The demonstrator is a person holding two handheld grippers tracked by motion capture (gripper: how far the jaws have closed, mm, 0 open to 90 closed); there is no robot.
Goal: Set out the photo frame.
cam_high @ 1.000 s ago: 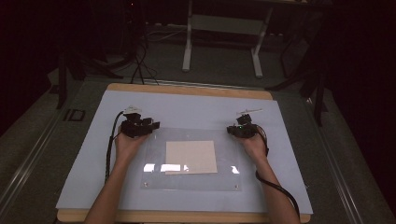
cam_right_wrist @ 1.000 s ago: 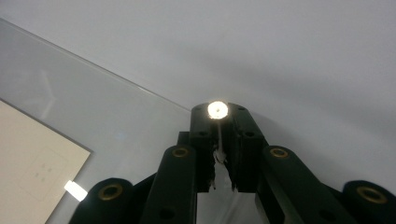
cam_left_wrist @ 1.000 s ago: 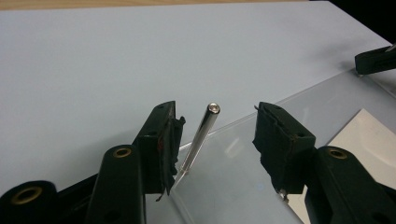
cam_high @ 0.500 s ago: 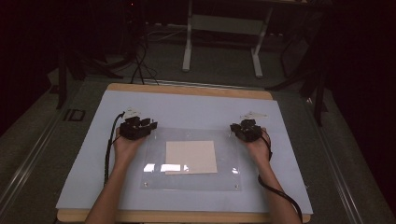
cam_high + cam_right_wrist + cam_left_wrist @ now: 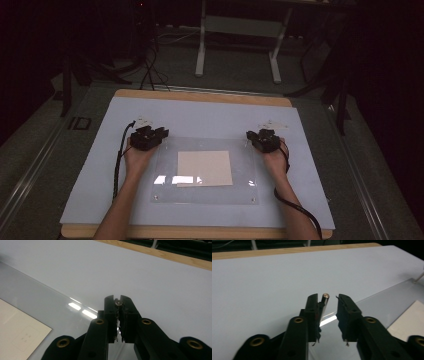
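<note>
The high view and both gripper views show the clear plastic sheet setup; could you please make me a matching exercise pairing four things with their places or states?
Things:
1. Beige square paper sheet
2. Left hand-held gripper
3. Right hand-held gripper
4. Pale blue table mat

Places or states:
A. jaws clamped on a small metal peg
B. under the clear plastic sheet
C. covers the wooden tabletop
D. jaws apart, a peg beside one jaw

Pairs: 1-B, 2-D, 3-A, 4-C

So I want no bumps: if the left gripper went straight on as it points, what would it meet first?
Probably the metal corner pin between the left gripper jaws; beyond it, pale blue mat.
</note>
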